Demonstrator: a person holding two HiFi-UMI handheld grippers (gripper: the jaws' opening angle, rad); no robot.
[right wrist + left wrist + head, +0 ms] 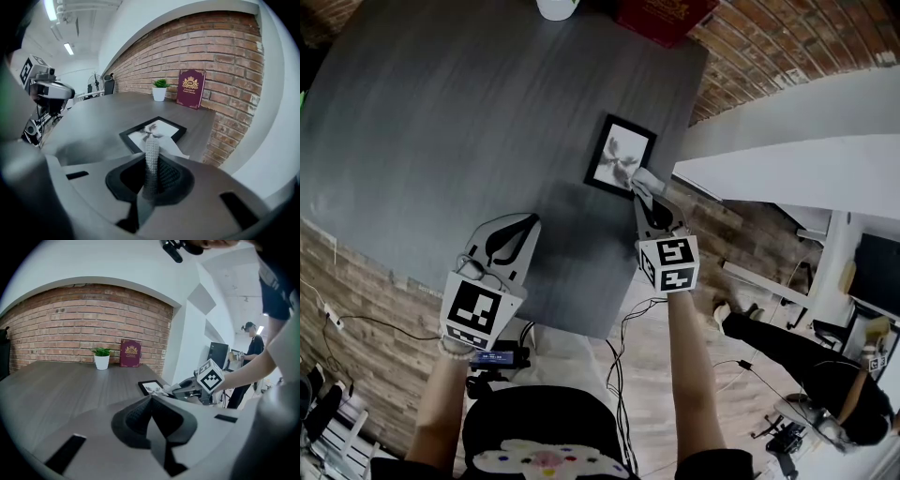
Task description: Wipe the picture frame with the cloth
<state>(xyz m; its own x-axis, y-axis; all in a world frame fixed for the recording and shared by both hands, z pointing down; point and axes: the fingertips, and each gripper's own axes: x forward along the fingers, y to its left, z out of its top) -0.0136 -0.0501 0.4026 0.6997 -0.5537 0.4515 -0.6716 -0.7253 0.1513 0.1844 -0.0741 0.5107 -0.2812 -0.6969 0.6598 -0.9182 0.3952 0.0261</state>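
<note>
A black picture frame (pixel 619 153) lies flat near the right edge of the grey table (pixel 469 122). My right gripper (pixel 639 180) is at the frame's near right corner, shut on a pale cloth (pixel 630 172) that rests on that corner. In the right gripper view the cloth (pixel 172 149) spreads past the shut jaws onto the frame (pixel 152 130). My left gripper (pixel 529 221) hovers over bare table to the frame's near left, shut with nothing in it. The left gripper view shows its closed tips (pixel 151 399), with the frame (pixel 151 386) and the right gripper (pixel 174 389) beyond.
A small plant in a white pot (pixel 101 359) and a dark red book (pixel 131 353) stand against the brick wall at the table's far end. The table's edge drops off just right of the frame. A person (pixel 825 370) stands on the floor to the right.
</note>
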